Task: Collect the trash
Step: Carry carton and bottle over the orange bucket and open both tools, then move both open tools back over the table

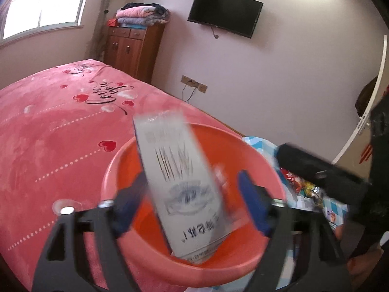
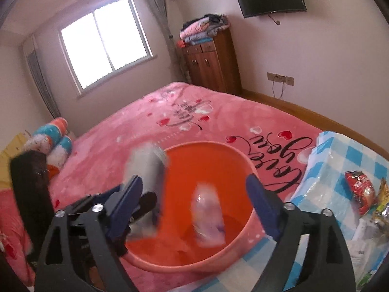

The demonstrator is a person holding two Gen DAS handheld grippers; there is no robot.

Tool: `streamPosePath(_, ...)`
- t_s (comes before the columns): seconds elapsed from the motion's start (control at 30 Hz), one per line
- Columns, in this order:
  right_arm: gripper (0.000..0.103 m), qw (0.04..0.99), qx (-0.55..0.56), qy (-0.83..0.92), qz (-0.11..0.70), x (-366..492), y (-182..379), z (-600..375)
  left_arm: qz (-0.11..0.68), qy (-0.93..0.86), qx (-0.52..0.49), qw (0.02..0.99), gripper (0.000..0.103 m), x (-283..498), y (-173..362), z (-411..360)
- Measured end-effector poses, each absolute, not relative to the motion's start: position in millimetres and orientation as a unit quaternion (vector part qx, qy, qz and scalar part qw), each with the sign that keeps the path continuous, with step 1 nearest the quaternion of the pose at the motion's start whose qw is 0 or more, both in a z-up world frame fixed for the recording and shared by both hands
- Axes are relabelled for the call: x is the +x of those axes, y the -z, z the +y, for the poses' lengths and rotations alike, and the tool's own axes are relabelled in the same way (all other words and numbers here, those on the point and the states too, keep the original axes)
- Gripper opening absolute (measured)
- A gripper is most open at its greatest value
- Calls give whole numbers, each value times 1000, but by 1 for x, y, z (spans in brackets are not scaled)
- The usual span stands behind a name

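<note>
An orange plastic basin (image 1: 243, 150) sits on the pink bedspread (image 1: 48, 126). My left gripper (image 1: 192, 194) hangs over it with its blue fingers spread wide. Between them a white printed carton (image 1: 180, 185) stands tilted and blurred, its lower end inside the basin, with a clear gap to the right finger. My right gripper (image 2: 194, 194) is open above the same basin (image 2: 218, 150). A clear plastic bottle (image 2: 206, 216), blurred, is down inside the basin, free of both fingers. In the right wrist view the carton (image 2: 145, 168) shows at the basin's left rim.
A blue-and-white checked sheet (image 2: 340, 150) lies right of the basin, holding a red snack packet (image 2: 359, 189) and other wrappers. Rolled pillows (image 2: 53, 136) lie at the bed's far left. A wooden cabinet (image 1: 131, 46) and a wall television (image 1: 223, 12) stand beyond the bed.
</note>
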State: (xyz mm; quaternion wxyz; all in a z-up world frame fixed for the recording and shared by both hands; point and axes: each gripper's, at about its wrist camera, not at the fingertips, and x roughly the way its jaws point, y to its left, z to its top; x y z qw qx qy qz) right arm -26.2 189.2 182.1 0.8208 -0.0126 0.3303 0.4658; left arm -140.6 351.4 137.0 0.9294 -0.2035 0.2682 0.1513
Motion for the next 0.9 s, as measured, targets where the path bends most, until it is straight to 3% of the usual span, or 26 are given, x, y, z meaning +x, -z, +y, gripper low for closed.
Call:
streamPosePath(0.57, 98, 920, 20, -338, 195, -51, -171, 23, 167, -99, -142, 971, 90, -156, -155, 273)
streamPosePath(0.9, 98, 928, 57, -309, 199, -51, -144, -53, 177, -46, -65, 981, 91, -141, -154, 194)
